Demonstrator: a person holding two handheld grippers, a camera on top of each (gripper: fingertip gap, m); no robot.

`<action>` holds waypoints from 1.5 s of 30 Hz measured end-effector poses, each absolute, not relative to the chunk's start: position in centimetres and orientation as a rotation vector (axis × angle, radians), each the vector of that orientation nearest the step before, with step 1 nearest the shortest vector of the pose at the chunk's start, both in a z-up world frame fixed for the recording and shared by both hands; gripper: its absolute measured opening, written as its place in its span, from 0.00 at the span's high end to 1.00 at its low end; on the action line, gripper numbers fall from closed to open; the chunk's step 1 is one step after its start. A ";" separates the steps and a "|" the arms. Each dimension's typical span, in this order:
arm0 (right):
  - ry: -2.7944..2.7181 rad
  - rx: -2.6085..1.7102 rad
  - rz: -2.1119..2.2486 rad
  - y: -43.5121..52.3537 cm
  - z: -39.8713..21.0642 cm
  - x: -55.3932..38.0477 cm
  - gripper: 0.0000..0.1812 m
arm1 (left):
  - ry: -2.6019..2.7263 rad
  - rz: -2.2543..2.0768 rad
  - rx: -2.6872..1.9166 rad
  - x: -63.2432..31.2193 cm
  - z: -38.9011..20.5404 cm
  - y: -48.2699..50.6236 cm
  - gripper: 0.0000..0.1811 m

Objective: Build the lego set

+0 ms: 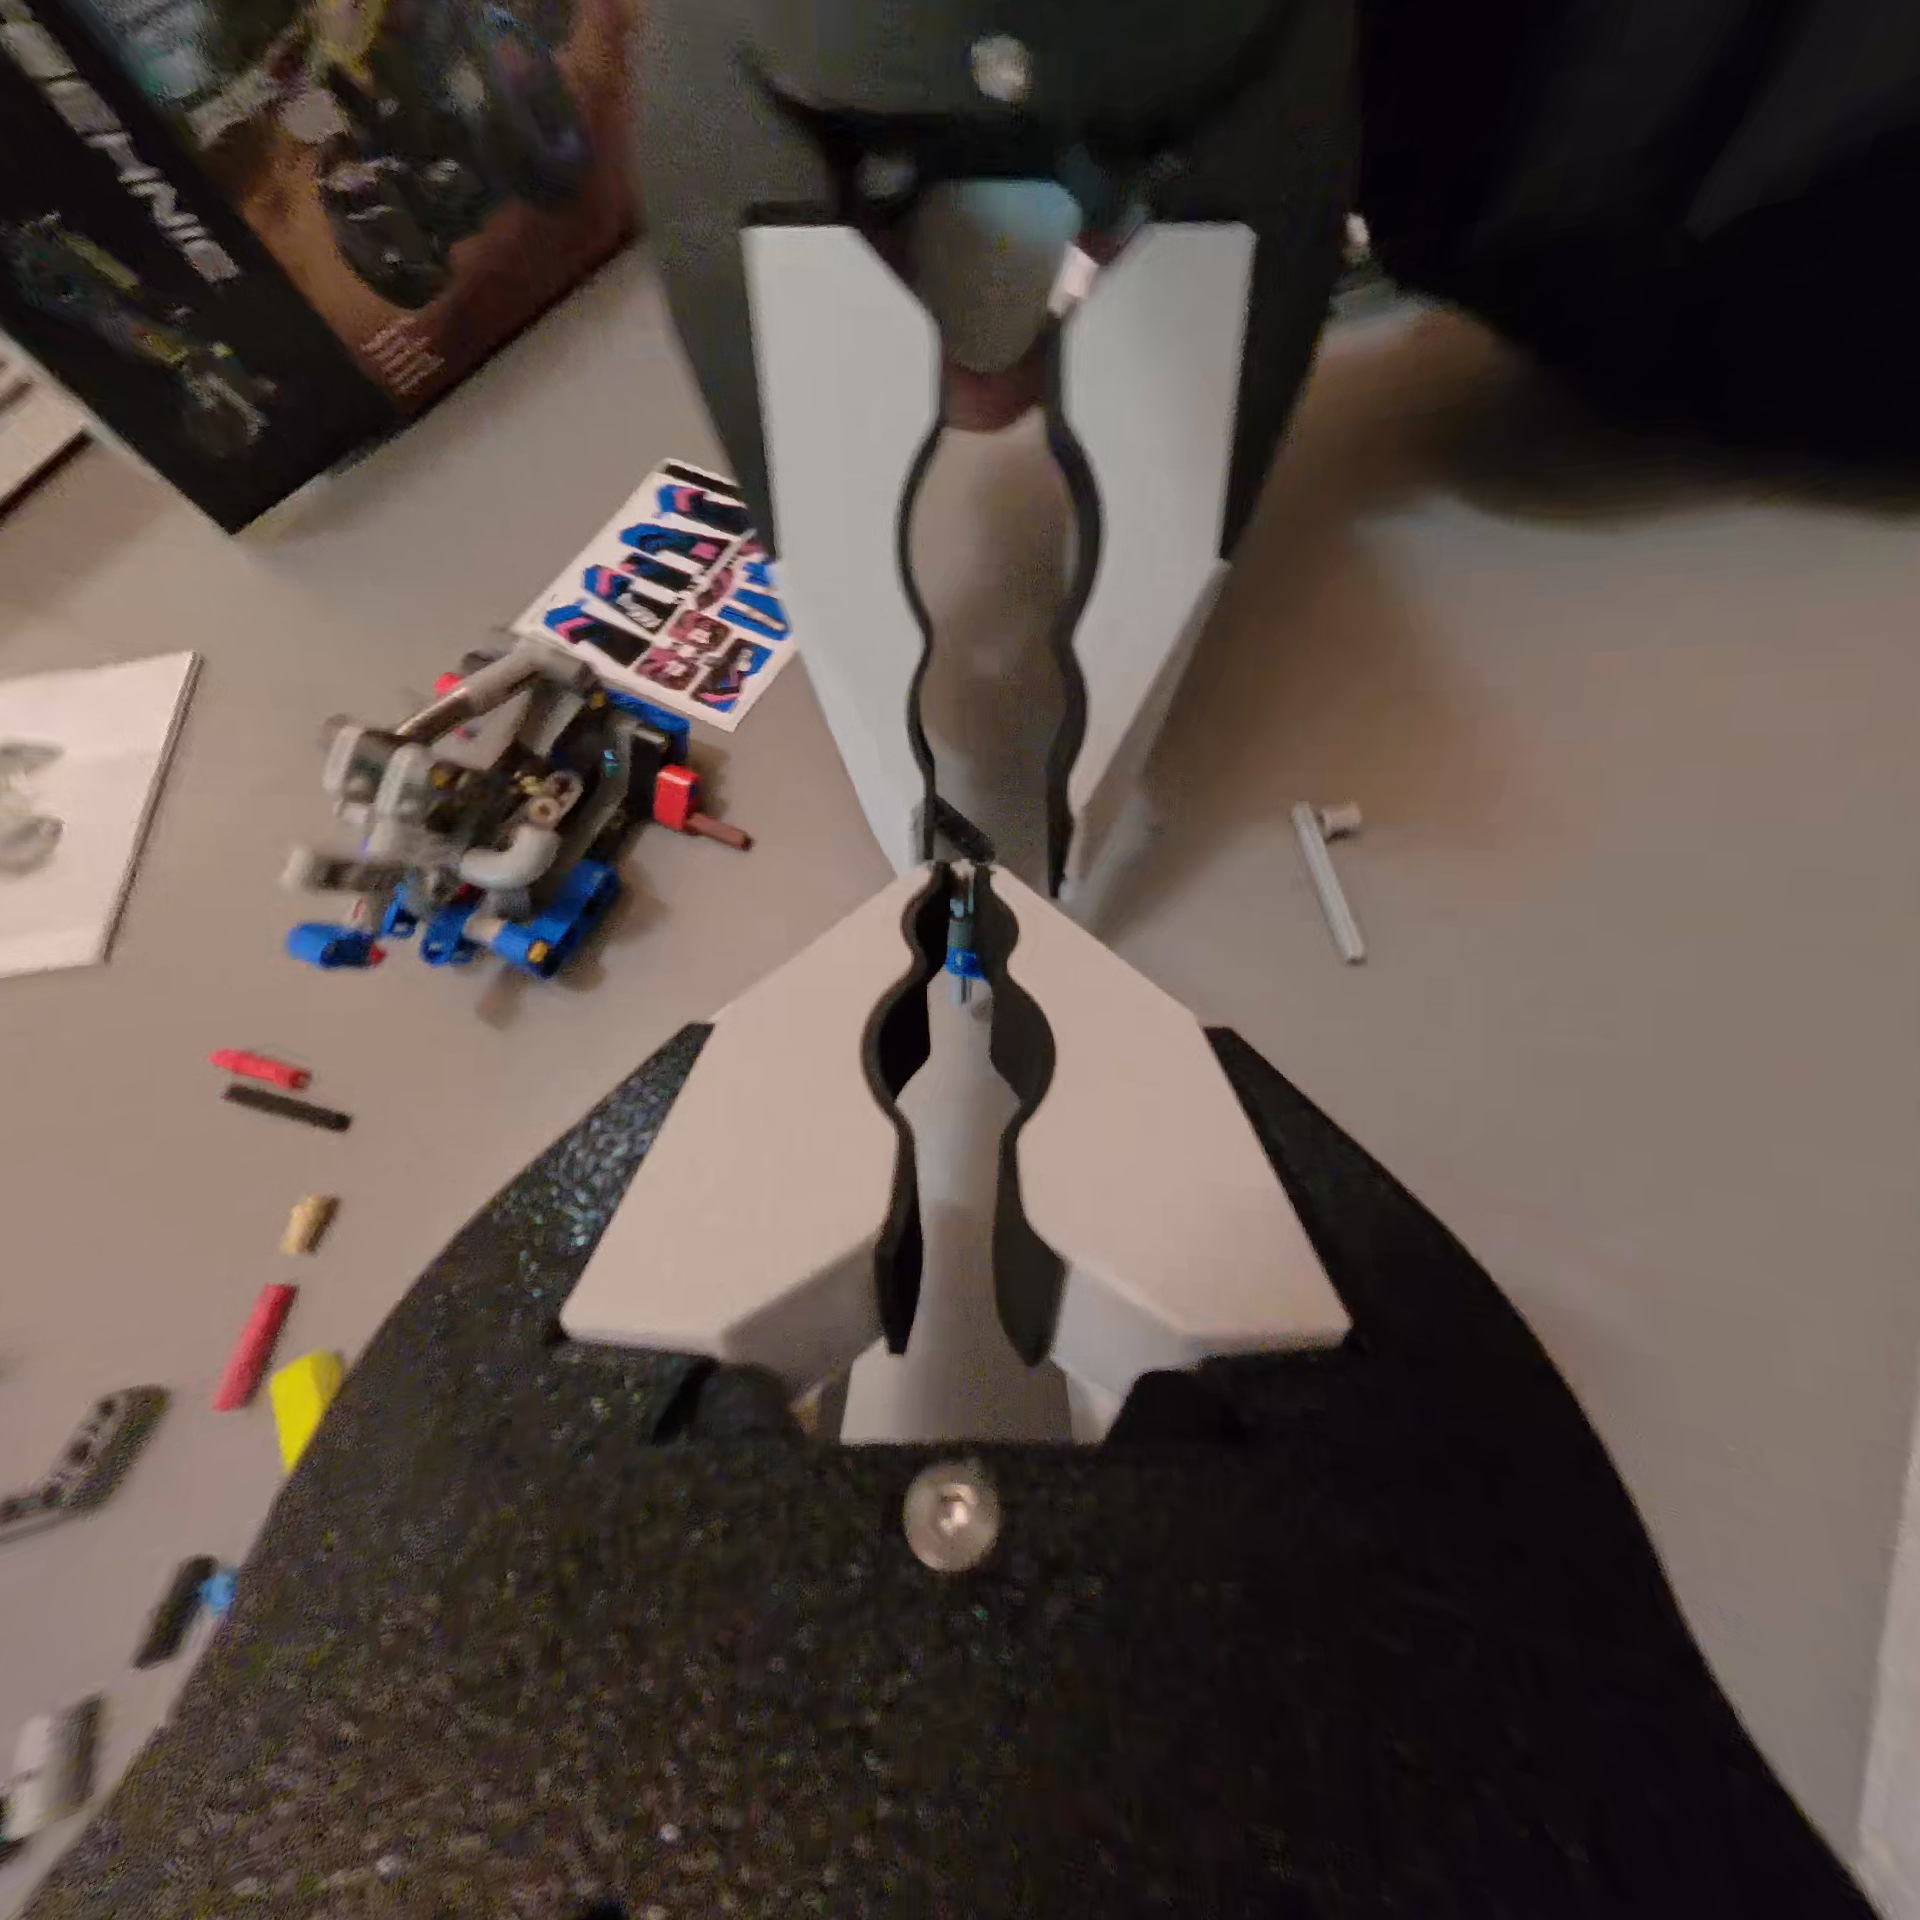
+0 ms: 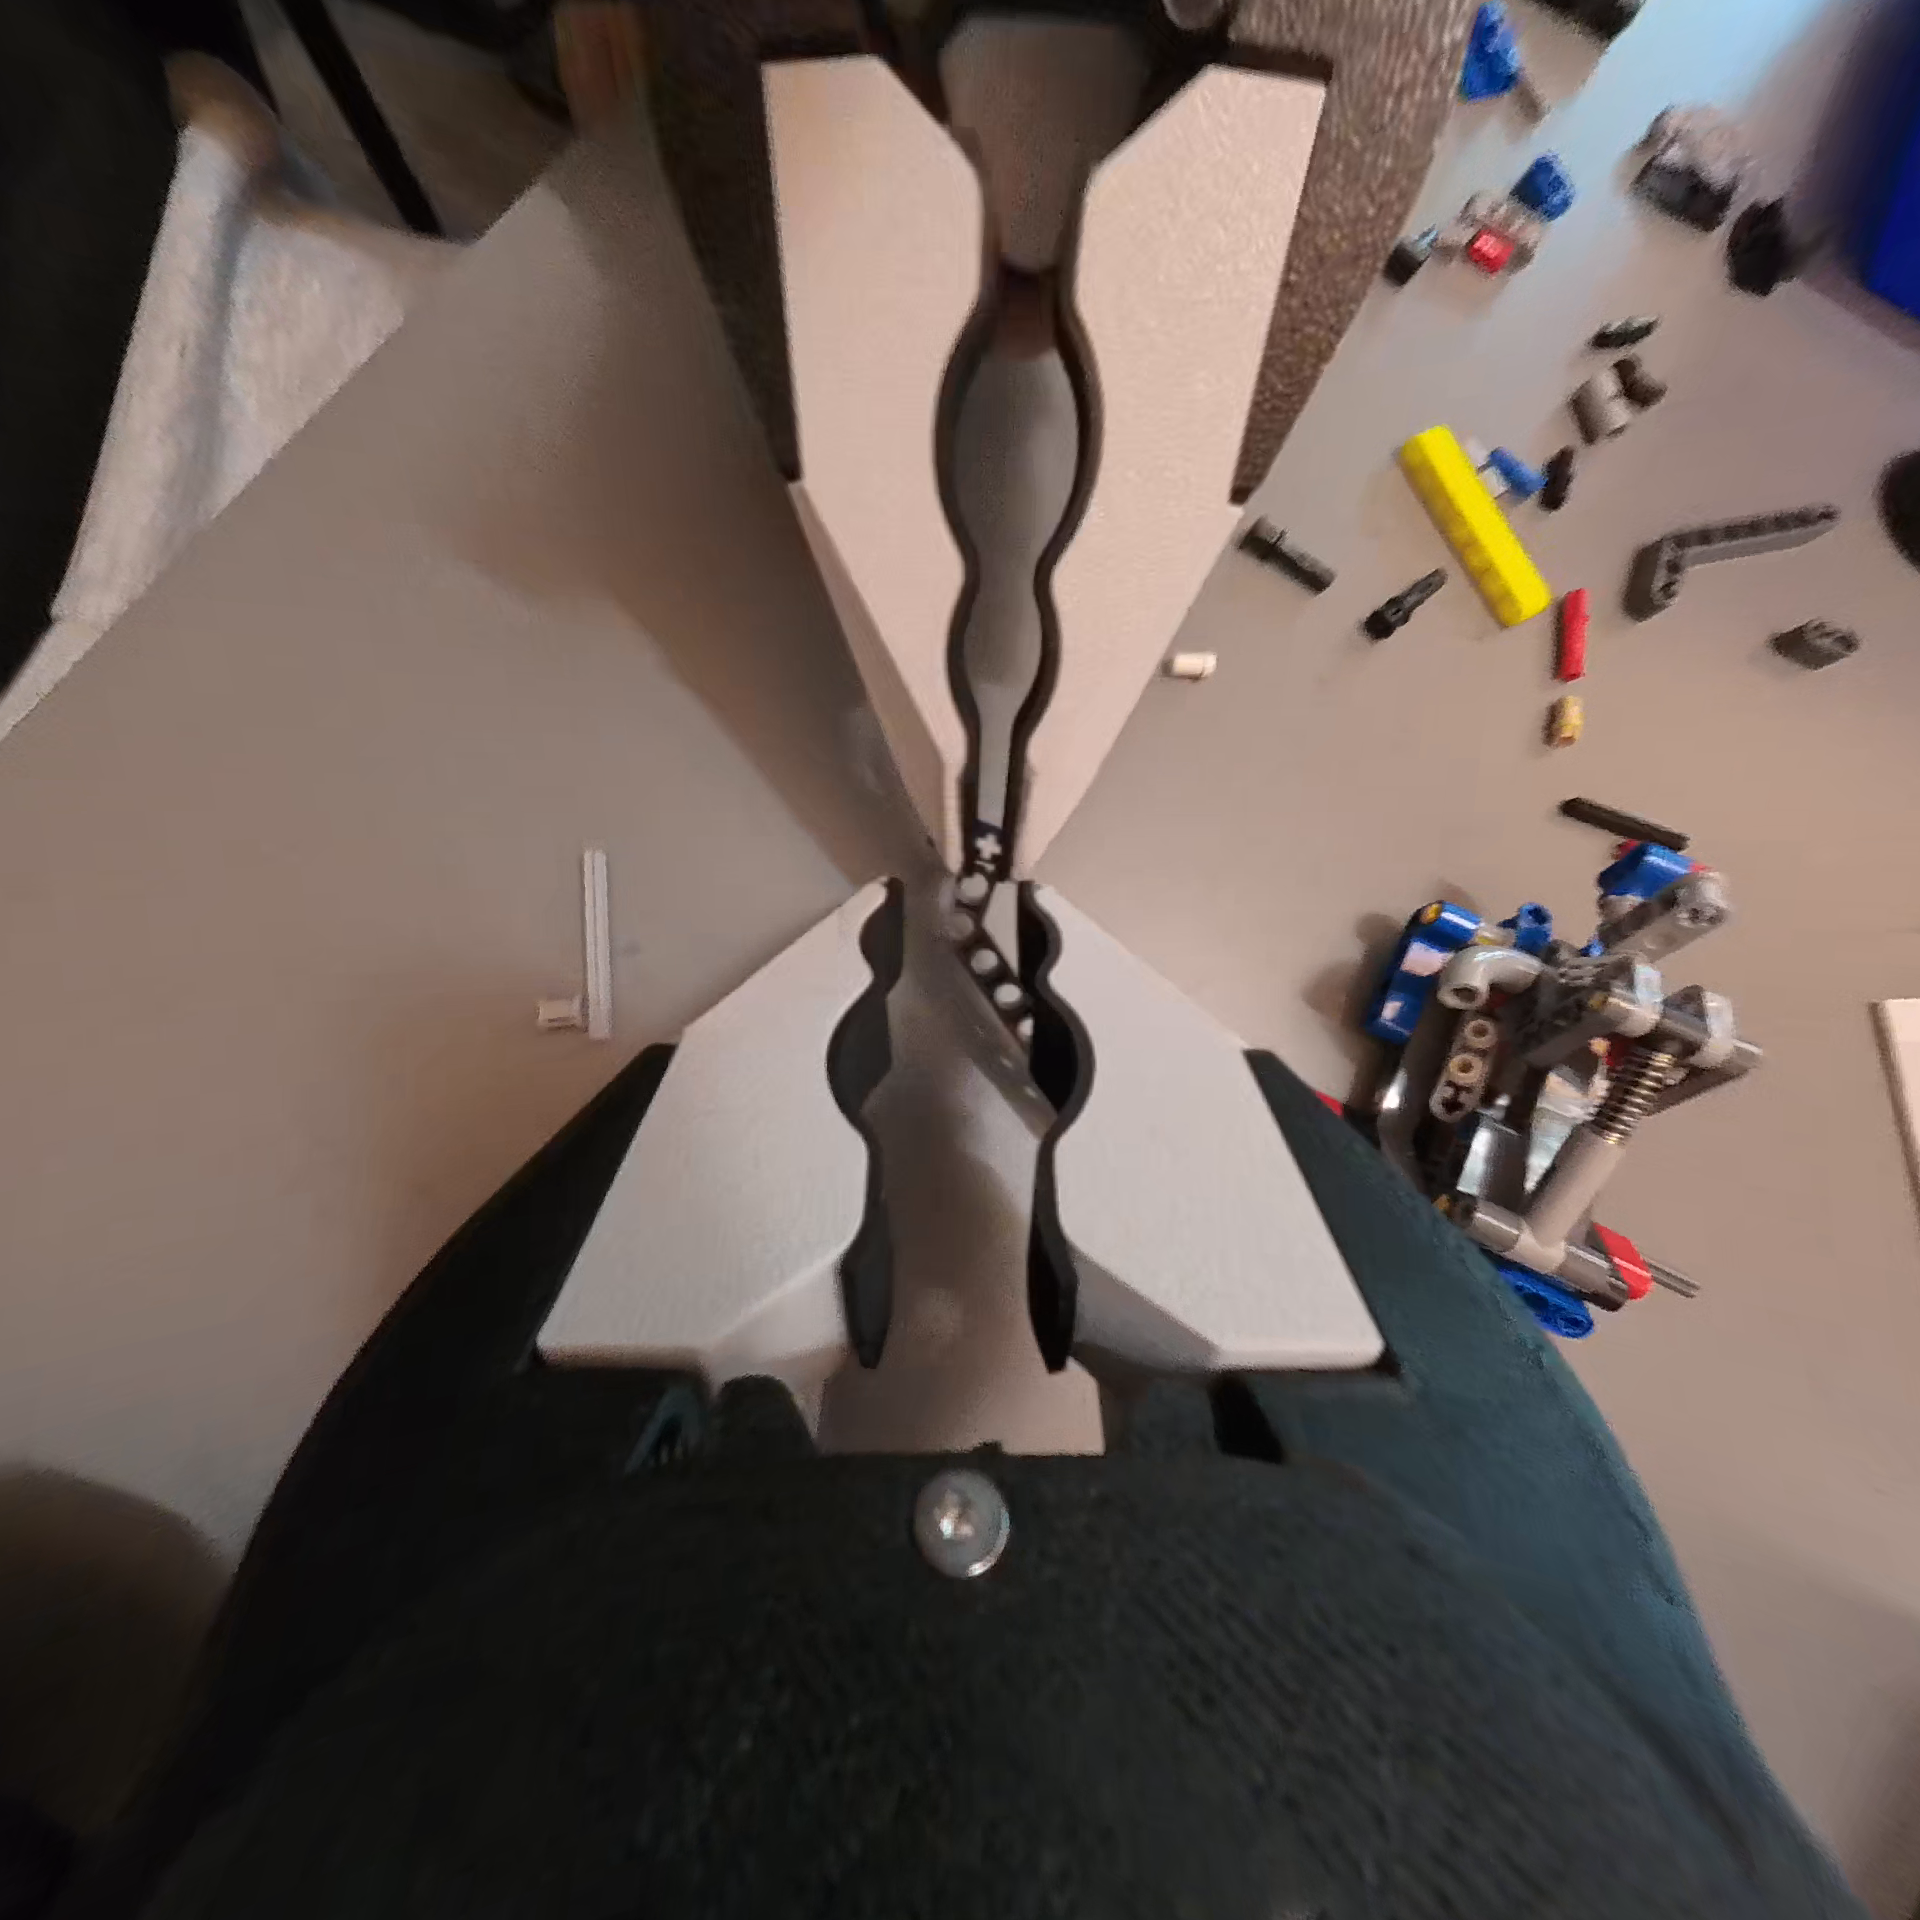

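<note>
The left gripper (image 1: 961, 894), white-fingered with wavy black pads on a speckled black body, is closed down on a small blue pin with a thin grey shaft (image 1: 962, 951), pinched at its very tip. Tip to tip against it comes the right gripper (image 2: 961, 888) of the same build, its fingers clamped on a slim grey lego beam with a row of round holes (image 2: 987, 961), which slants between the pads toward the blue pin. The two parts meet above the plain grey table (image 1: 1507, 727), held clear of it.

Just left of the meeting tips in the left wrist view sits the partly built lego model (image 1: 488, 821), a grey, black and blue frame with a red block and a coil spring. Nearer the camera than the model lies a loose line of parts: a short red axle (image 1: 260, 1067), a black axle (image 1: 288, 1109), a tan pin (image 1: 309, 1223), a longer red piece (image 1: 255, 1345) and a yellow beam (image 1: 304, 1397). On the other side of the grippers from the model rests a light grey axle with a small connector (image 1: 1328, 881).

Just beyond the model lies a white sticker sheet with blue, pink and black shapes (image 1: 675, 597); to the model's left, a white instruction booklet (image 1: 73, 810); farther off, the dark printed lego box (image 1: 260, 208) stands.
</note>
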State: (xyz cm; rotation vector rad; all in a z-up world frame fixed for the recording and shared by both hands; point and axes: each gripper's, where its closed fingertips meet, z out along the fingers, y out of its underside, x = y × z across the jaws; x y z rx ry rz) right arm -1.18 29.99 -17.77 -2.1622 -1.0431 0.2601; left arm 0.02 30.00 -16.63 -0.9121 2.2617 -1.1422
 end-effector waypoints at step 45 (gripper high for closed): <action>-0.767 -2.199 0.312 33.8 -18.4 -2.8 0.96 | 2.316 -1.396 -1.085 -1.9 -17.5 33.2 0.99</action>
